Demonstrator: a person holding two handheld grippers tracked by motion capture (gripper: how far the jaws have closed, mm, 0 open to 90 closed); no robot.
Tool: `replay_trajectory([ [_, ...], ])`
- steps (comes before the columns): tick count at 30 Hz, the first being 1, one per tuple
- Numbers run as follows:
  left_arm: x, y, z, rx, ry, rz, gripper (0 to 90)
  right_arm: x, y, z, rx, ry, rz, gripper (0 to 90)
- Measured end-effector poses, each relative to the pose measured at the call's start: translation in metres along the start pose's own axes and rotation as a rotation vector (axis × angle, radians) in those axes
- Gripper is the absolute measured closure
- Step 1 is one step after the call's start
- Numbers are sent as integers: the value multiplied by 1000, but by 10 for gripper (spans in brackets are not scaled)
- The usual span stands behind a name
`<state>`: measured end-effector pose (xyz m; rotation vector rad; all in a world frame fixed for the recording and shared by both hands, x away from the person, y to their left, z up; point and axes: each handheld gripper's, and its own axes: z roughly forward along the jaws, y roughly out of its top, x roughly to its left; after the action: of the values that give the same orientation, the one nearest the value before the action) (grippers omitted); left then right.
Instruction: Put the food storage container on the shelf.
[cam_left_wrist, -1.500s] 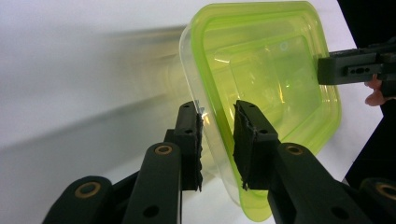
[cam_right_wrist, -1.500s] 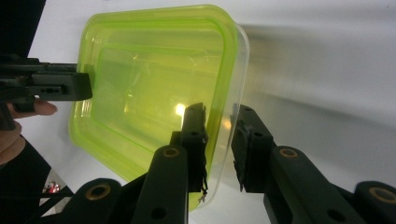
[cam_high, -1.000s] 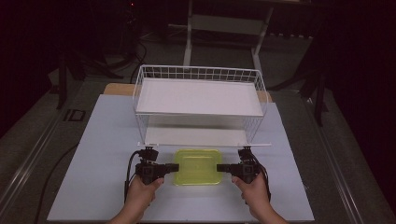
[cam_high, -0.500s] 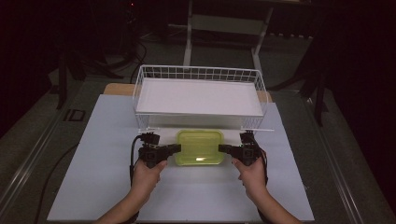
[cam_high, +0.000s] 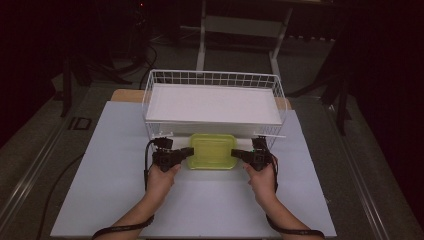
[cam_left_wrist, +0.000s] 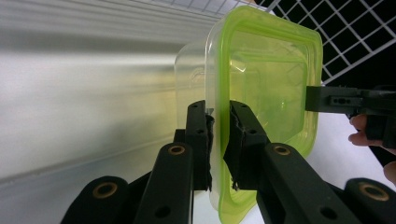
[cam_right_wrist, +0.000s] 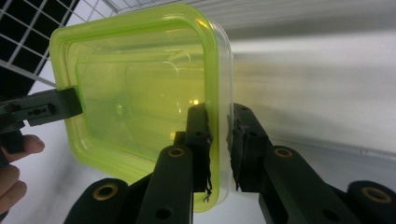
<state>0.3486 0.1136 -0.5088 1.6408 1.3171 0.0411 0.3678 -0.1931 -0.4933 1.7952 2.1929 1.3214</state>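
Observation:
A clear plastic container with a yellow-green lid (cam_high: 212, 151) hangs between my two grippers at the front of the white wire rack (cam_high: 150, 85), its far edge at the rack's lower opening. My left gripper (cam_high: 189, 151) is shut on the lid's left rim; in the left gripper view its pads (cam_left_wrist: 218, 109) pinch the rim of the container (cam_left_wrist: 271, 79). My right gripper (cam_high: 234, 153) is shut on the right rim, with its jaws (cam_right_wrist: 219, 112) on either side of the edge of the container (cam_right_wrist: 140, 88). Each gripper view shows the other gripper across the lid.
The rack carries a flat white shelf board (cam_high: 212, 102) inside a raised wire rim, with a low gap beneath it. It stands at the back of a white table top (cam_high: 110, 165). Dark floor, cables and stand legs surround the table.
Both hands have carried the container away from the person, from mid-table up to the rack's front edge. The grips on both rims look unchanged.

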Motion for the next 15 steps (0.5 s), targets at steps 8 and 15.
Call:
replay_trajectory([
  [8, 10, 5, 7, -15, -8, -22, 800, -3, 5, 9, -16, -3, 27, 789],
  [15, 14, 3, 12, -55, -4, 23, 757, -3, 6, 11, -48, -4, 4, 786],
])
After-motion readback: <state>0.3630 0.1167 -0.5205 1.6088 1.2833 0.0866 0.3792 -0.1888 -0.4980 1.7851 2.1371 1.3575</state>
